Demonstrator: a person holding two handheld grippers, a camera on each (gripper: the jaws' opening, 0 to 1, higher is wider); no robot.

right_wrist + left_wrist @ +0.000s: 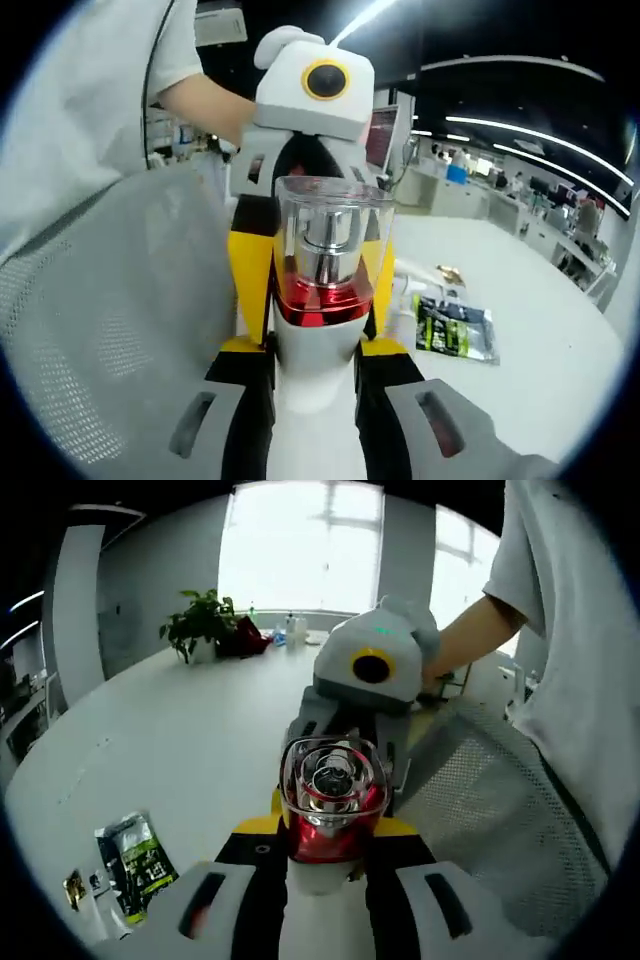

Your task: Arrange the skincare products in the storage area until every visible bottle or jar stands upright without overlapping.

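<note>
Two tools meet over the white bench [180,730], both clamped on one bottle [332,798] with a red body, a silver pump and a clear cap. The left tool [330,875] grips it from one side, the right tool [318,385] from the opposite side, each facing the other. A mesh chair back [495,820] stands just beside them. A green sachet [135,860] lies flat on the bench nearby.

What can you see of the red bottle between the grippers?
The red bottle has a clear, squarish plastic cap over a silver pump collar, with a glossy red body below. It is held off the white table, its cap end toward each camera's lens. Both grippers' yellow-and-black jaws appear to clamp it from opposite sides. The label is not visible.
</note>
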